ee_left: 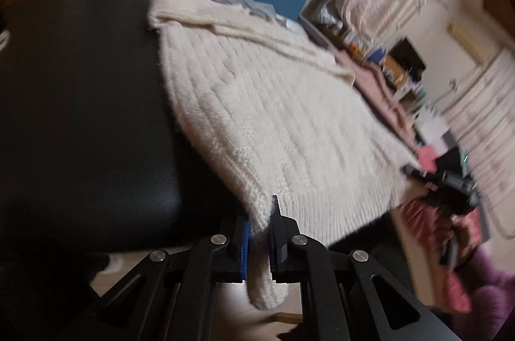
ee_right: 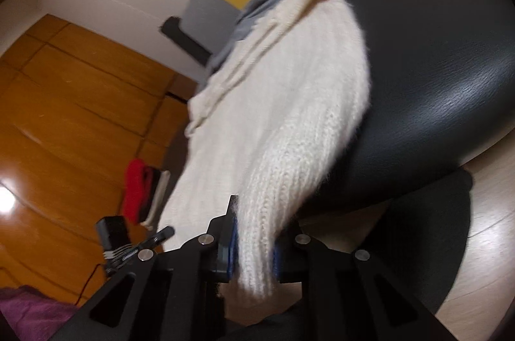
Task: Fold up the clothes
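Both grippers are closed on the near hem of the cream sweater (ee_left: pixel 267 115), left gripper (ee_left: pixel 259 239) and right gripper (ee_right: pixel 254 247) at opposite corners, so it stretches away toward the top of each frame over the black table (ee_left: pixel 80 115).

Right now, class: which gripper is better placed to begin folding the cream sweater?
Neither clearly: the left gripper and right gripper each already clamp a sweater edge over the black cushion.
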